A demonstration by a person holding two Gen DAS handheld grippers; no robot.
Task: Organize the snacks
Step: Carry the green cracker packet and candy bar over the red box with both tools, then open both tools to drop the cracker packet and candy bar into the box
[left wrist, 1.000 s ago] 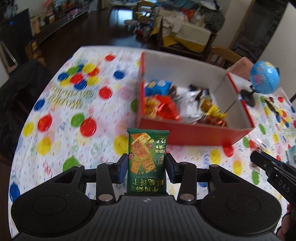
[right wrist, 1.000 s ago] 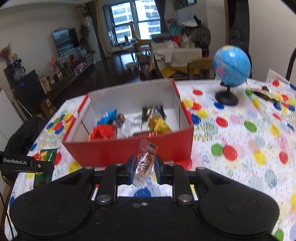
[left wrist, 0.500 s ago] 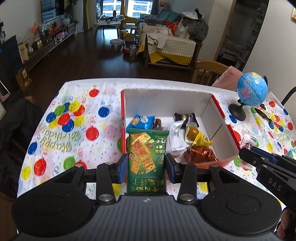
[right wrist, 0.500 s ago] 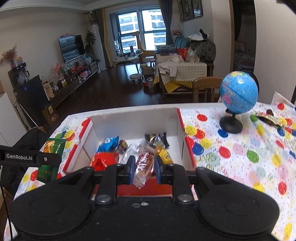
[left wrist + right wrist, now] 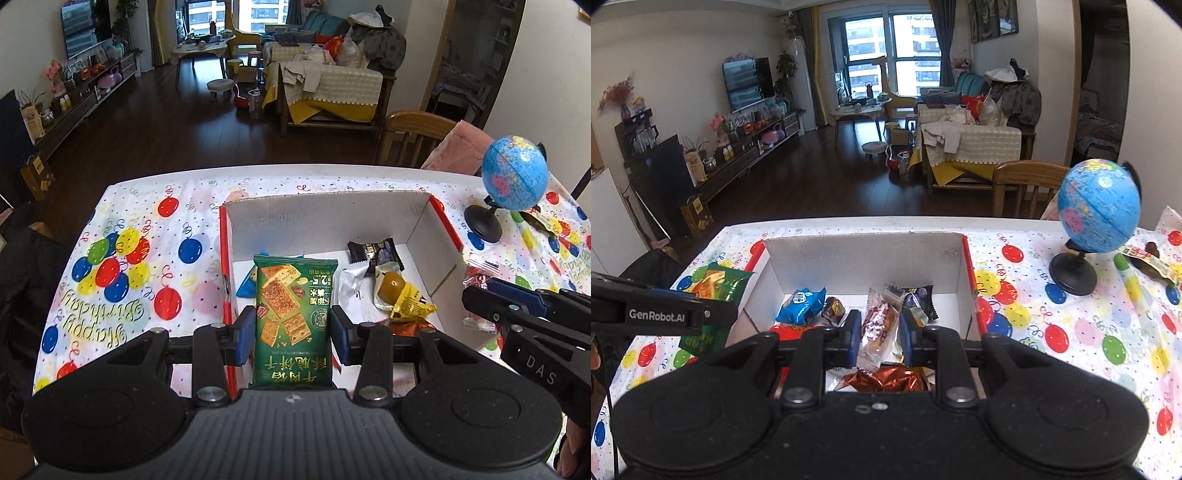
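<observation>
Left gripper [image 5: 293, 328] has its blue pads pressed on the two long edges of a green cracker packet [image 5: 293, 314], jaws about a third open around it; the packet stands up between the fingers, its far end over the near left part of the red-and-white box [image 5: 332, 214]. Right gripper [image 5: 875, 330], off to the left one's right, is closed as tightly as it goes on a small clear-wrapped snack [image 5: 877, 326], which hangs above the box's middle.

Both packs look light, with thin crinkly film likely to slip if the hold loosens. The crackers inside are probably brittle, so holding at the side seams, as now, seems wiser than squeezing the flat face. The small snack is soft and gives under the pads.

Below and ahead of the grippers the box already holds a blue packet [image 5: 799, 304], a dark wrapper [image 5: 373, 251], a yellow-wrapped sweet [image 5: 400, 295] and copper foil [image 5: 886, 380]; free floor shows mostly toward the far wall. Beyond the right gripper's right side a globe [image 5: 1097, 206] stands on the balloon-print surface [image 5: 140, 221], clear of the box. The two grippers sit close together, so they could bump on release.
</observation>
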